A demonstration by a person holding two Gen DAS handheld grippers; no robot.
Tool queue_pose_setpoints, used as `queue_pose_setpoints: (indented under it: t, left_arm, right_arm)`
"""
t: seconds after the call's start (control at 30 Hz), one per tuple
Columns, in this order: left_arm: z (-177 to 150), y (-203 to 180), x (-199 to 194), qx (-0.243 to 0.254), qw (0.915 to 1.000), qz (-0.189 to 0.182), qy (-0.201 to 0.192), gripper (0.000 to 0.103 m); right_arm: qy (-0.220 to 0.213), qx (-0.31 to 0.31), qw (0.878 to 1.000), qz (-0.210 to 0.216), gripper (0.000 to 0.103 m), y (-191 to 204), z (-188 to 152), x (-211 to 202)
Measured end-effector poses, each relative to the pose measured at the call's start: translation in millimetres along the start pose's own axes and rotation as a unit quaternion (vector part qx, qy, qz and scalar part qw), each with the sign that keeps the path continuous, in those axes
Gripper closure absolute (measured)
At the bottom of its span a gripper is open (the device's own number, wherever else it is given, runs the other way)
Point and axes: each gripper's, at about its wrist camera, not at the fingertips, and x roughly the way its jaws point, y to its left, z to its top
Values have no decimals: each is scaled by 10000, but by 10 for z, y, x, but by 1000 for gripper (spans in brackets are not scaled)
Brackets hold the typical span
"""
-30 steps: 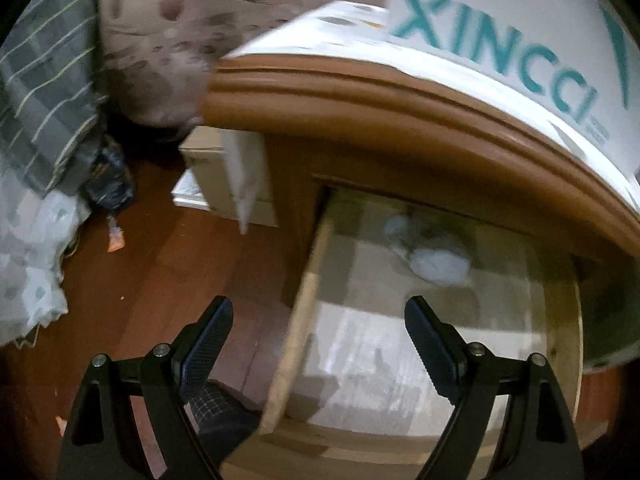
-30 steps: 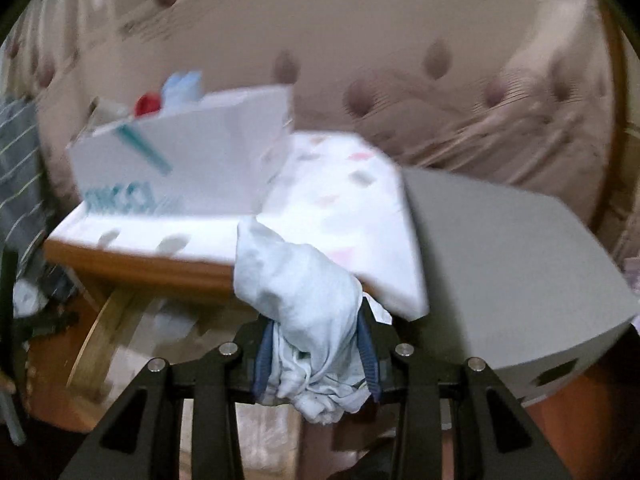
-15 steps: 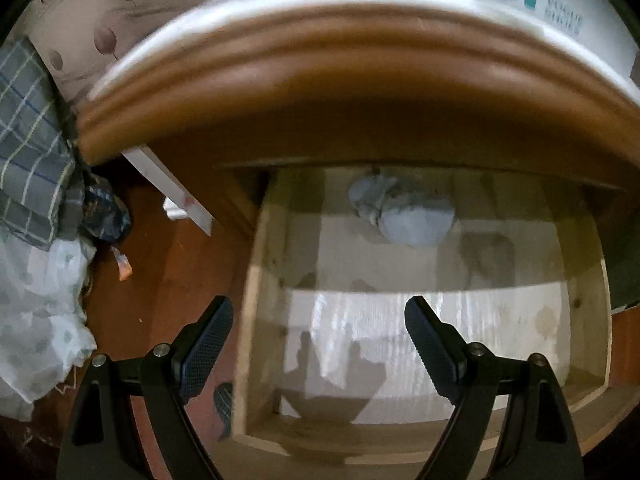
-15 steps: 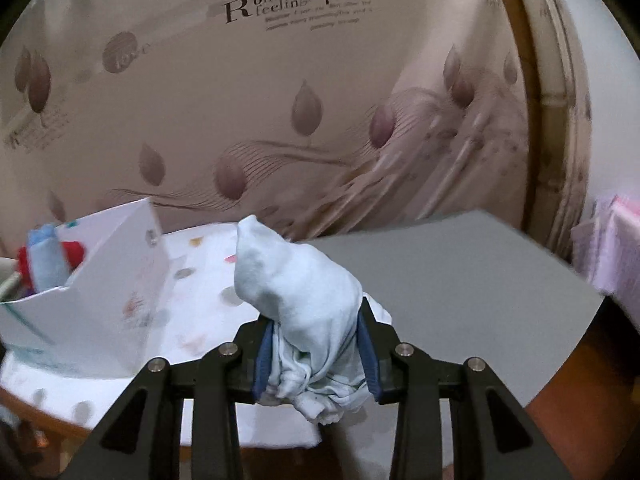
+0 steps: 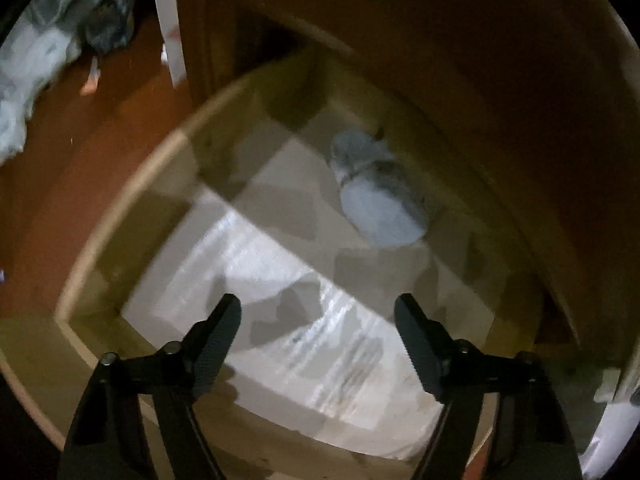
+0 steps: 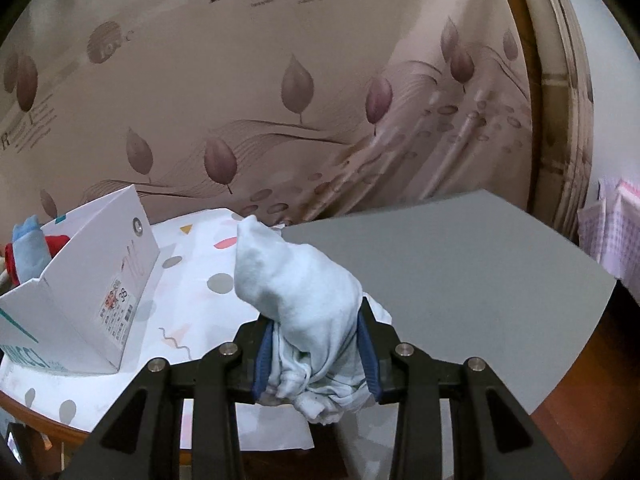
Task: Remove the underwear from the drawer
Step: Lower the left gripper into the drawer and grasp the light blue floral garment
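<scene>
In the left wrist view the wooden drawer (image 5: 100, 264) stands pulled out, lined with white paper. A rolled pale grey-blue piece of underwear (image 5: 376, 196) lies at its far side under the cabinet top. My left gripper (image 5: 318, 320) hangs over the drawer pointing down; its jaws are closing with nothing between them, short of the roll. In the right wrist view my right gripper (image 6: 316, 348) is shut on a bunched light blue piece of underwear (image 6: 296, 288), held above the cabinet top where the patterned cloth (image 6: 192, 280) meets the grey board (image 6: 460, 272).
A white cardboard box (image 6: 92, 292) with red and blue cloth inside stands at the left of the cabinet top. A leaf-patterned curtain (image 6: 280, 100) hangs behind. Clothes (image 5: 44, 48) lie on the reddish floor left of the drawer.
My left gripper has sunk toward the drawer, rolled, and narrowed its jaws; the roll now sits nearer and to the right. My right gripper carried its underwear up and right, over the cabinet top.
</scene>
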Motion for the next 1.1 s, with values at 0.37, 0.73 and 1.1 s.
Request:
queue_pose_setpoints:
  t: [0.37,0.73,1.1]
  left_arm:
    - [-407,-641,-53,3768,9057,1846,-602,32]
    - [-1147,-892,410,7150,5962,3178,-1797,30]
    - [-983,-704,776,7893,4823,3166,-2099,36]
  right_arm:
    - [169,167,9993,287,66,-25,-18,54]
    - [170,113,9994,280,66,1,-36,55]
    - [284,166,9990,288,66,6,-40,133]
